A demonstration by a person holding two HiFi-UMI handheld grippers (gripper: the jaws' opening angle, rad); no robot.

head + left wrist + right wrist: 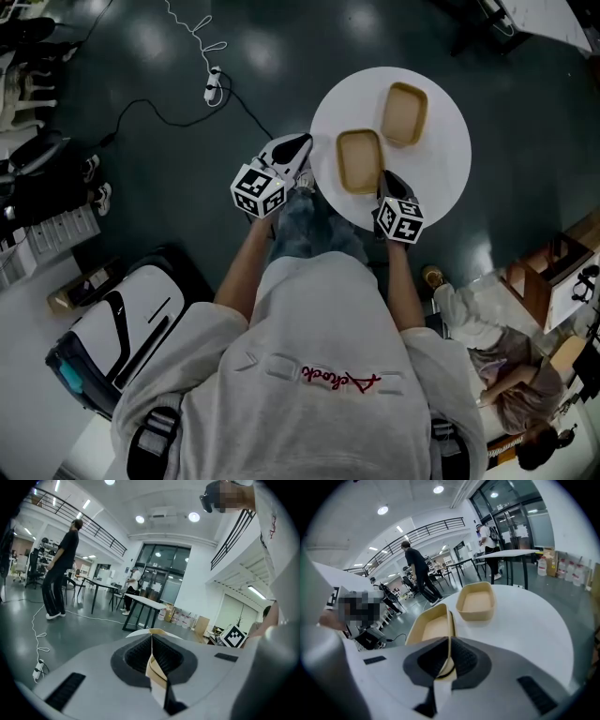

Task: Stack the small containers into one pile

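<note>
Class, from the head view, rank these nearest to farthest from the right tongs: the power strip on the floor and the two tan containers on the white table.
1. The near container, gripped at its rim by the right tongs.
2. The far container, farther back on the white table.
3. The power strip, on the floor, upper left.

Dark glossy floor (141,112), round white table (441,141), mezz. railing (101,531), ceiling lights (139,519).
</note>
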